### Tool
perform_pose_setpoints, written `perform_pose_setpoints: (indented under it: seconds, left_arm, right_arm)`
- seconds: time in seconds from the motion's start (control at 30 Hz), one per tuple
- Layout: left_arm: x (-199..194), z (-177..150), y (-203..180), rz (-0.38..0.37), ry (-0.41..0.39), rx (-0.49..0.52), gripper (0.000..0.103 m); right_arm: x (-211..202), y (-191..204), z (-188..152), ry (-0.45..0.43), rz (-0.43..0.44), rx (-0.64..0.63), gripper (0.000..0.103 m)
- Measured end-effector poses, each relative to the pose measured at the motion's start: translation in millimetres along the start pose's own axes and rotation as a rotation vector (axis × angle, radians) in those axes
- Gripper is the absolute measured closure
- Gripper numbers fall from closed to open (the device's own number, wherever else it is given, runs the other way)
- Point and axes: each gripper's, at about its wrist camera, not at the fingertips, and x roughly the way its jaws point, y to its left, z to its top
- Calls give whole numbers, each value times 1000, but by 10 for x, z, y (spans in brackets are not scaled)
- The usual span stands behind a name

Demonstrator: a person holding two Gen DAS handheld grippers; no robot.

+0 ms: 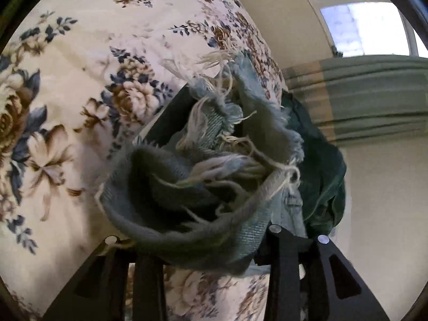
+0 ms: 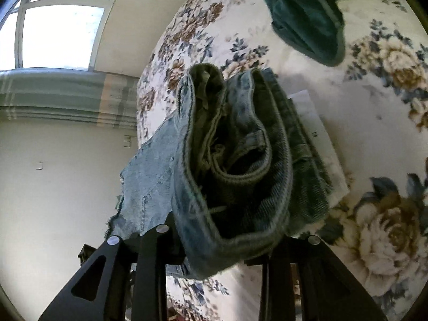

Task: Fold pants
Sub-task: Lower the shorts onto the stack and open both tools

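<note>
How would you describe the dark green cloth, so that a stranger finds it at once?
Start from the big floral bedspread. The dark green cloth lies crumpled on it, beyond the light blue denim pants that the right hand-held gripper holds. Its deep green colour and smooth hemmed edge set it apart from the faded, frayed denim.

A floral bedspread (image 1: pixel 88 85) of cream with brown and blue blossoms covers the bed. Beyond it stands a plain pale wall (image 2: pixel 67 182), and a white-framed window (image 2: pixel 56 32) glows with daylight above a striped green-and-beige curtain (image 1: pixel 369 101).
</note>
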Motion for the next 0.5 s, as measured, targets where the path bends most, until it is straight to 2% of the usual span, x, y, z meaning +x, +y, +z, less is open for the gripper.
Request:
perform_pose_setpoints:
  seconds: [0.07,0.1,0.13,0.17,0.23,0.3,0.33,0.37,0.4,0.43,0.5]
  left_arm:
    - [-70,7,-39,39,-1,32,57]
    - [-127,11,-66,79,-13,48,53]
    - [-187,16,-94,119,-26,65,39]
    - [-248,19,-121,153,-47,85,35]
    - [-375,-7,-186,214,-94,142,34]
    - [-507,-93,-349,325,-149,242,34]
    - [-548,-137,-417,379,-168,283,26]
    - [-602,-207,-508,437,-177,327,10]
    - [-628,-253,-555,465,-176,352,5]
    - [-651,-290,-579,476,-175,366,4]
    - [-763,-431,-689,515,-183,403,4]
  right_arm:
    - [-90,36,-32,-10,-28,-17,69]
    - [-117,53,-42,-11,-56,-28,63]
    - [-155,64,-51,-13,-82,-36,61]
    - [-209,85,-71,-20,-109,-48,55]
    - [-357,151,-144,-41,-166,-79,46]
    - [-493,269,-227,-66,-255,-150,27]
    - [-544,347,-274,-77,-308,-197,22]
    - [-600,446,-337,-90,-380,-253,16]
    - [-652,537,-413,-104,-442,-303,12]
    - [-708,658,-517,-121,-513,-371,9]
    - [-793,817,-654,-139,-591,-446,2]
